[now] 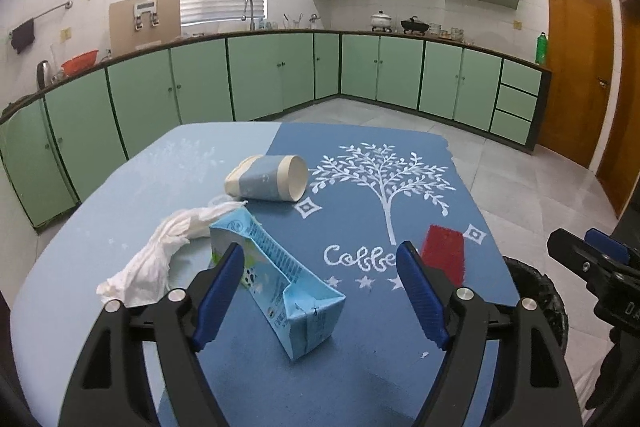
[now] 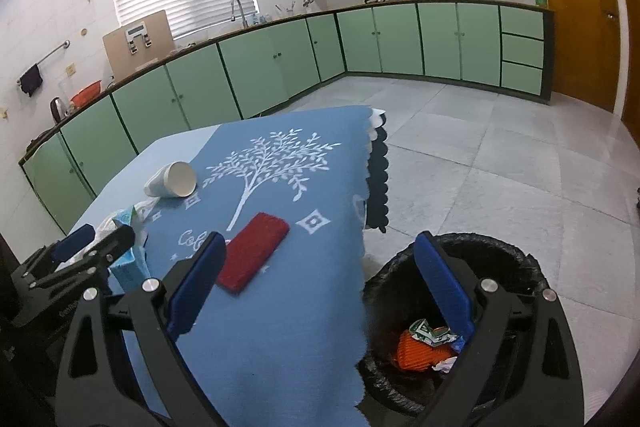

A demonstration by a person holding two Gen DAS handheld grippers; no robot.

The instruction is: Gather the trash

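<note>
A crushed blue carton lies on the blue tablecloth between the spread, empty fingers of the left gripper. A crumpled white tissue touches it at ten o'clock, and a tipped paper cup lies just beyond at twelve. A red sponge rests near the table's right edge. The right gripper, also wide open and empty, hovers over that edge and the black-lined bin, which holds wrappers.
</note>
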